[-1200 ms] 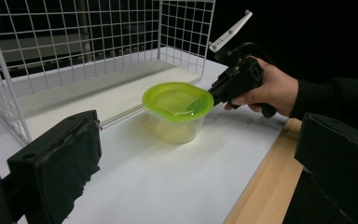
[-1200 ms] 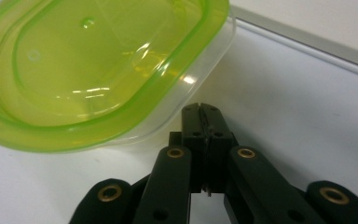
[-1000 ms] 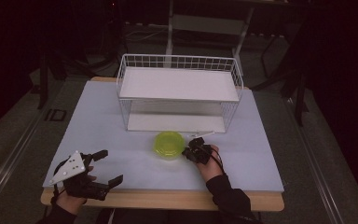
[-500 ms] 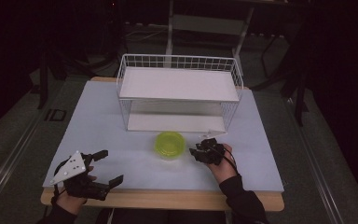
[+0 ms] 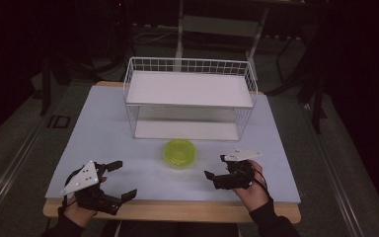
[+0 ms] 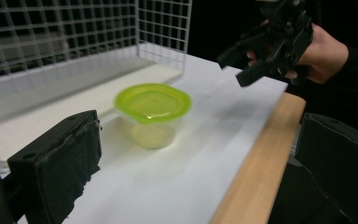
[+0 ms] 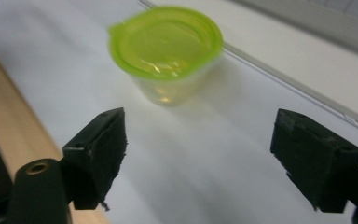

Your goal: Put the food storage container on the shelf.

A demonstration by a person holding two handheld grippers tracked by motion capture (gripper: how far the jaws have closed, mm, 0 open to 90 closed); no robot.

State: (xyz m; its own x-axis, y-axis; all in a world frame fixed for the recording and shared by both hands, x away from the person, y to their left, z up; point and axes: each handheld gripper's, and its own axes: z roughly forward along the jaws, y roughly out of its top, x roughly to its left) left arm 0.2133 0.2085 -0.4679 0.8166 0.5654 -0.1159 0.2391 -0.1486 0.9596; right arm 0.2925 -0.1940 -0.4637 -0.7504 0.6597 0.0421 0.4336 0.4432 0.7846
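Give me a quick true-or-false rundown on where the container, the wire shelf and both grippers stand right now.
1. The container has its green lid on. True.
2. The container sits on top of the wire shelf. False: it stands on the table in front of the shelf.
3. The right gripper is shut on the container. False: it is open, apart from it.
4. The left gripper is open and holds nothing. True.

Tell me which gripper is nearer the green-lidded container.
Right. The right gripper sits just right of the container, open; the left gripper is farther off, near the table's front-left edge.
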